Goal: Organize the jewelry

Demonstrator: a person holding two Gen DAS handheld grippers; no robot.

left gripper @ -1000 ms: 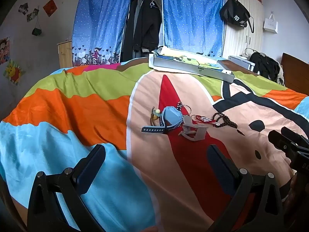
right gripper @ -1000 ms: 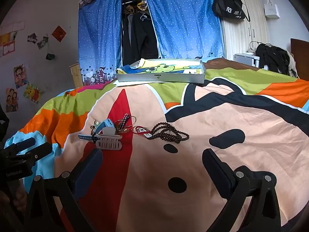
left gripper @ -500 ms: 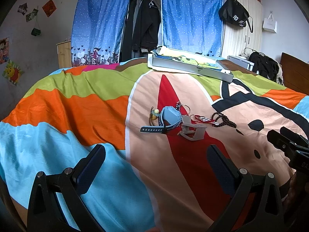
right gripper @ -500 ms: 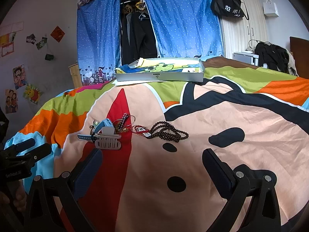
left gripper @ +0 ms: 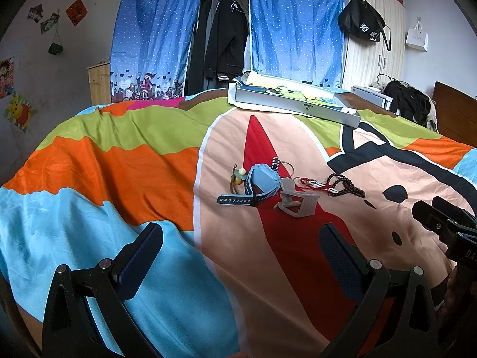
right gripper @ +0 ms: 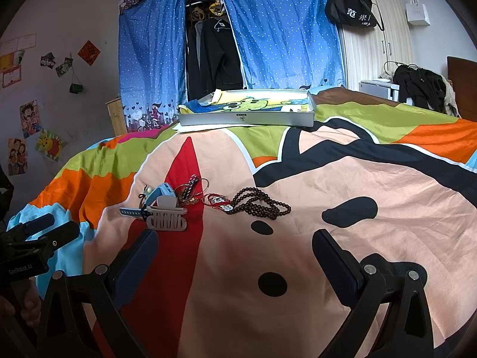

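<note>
A small heap of jewelry lies mid-bed on a colourful cartoon sheet: a blue watch (left gripper: 258,183) (right gripper: 155,197), a beige claw hair clip (left gripper: 296,203) (right gripper: 167,219), a red charm bracelet (left gripper: 311,183) (right gripper: 217,201), a dark bead bracelet (left gripper: 345,185) (right gripper: 259,204) and several thin bangles (right gripper: 193,186). My left gripper (left gripper: 238,241) hovers open, short of the heap and to its left. My right gripper (right gripper: 235,244) is open too, just in front of the beads. Nothing sits between either pair of fingers. Each gripper shows at the edge of the other's view.
A flat grey box (left gripper: 293,103) (right gripper: 247,110) with a cartoon picture inside lies at the far side of the bed. Blue dotted curtains (right gripper: 149,59) and hanging dark clothes are behind. A wardrobe and a dark bag (left gripper: 362,25) are at the right.
Both views have shifted only slightly; the heap sits a touch nearer in the right wrist view. The jewelry has not moved and both grippers stay open.
</note>
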